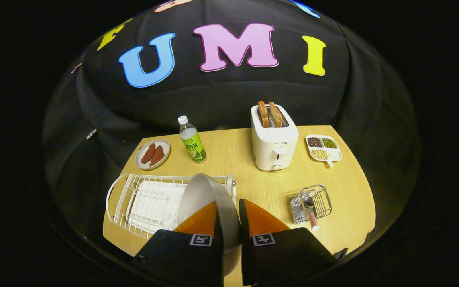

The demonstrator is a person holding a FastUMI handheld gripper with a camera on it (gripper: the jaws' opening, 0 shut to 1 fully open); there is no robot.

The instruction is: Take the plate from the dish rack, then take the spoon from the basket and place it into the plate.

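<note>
The hand-held gripper (228,217) is clamped on the rim of a grey plate (203,195), held on edge above the white dish rack (142,203). The spoon (310,211) waits in the wire basket (313,203) (on the counter (253,179), right of the fingers). The thin-edge grip could slip, or the plate could clip the rack.

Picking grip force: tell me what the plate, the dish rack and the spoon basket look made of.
Plate, clamped between the gripper fingers: looks like brushed metal or grey melamine; dull grey sheen, thin rim, cannot tell which. Dish rack: white coated wire, thin glossy bars. Basket holding the spoon: bare shiny metal wire, chrome-like glints.
</note>
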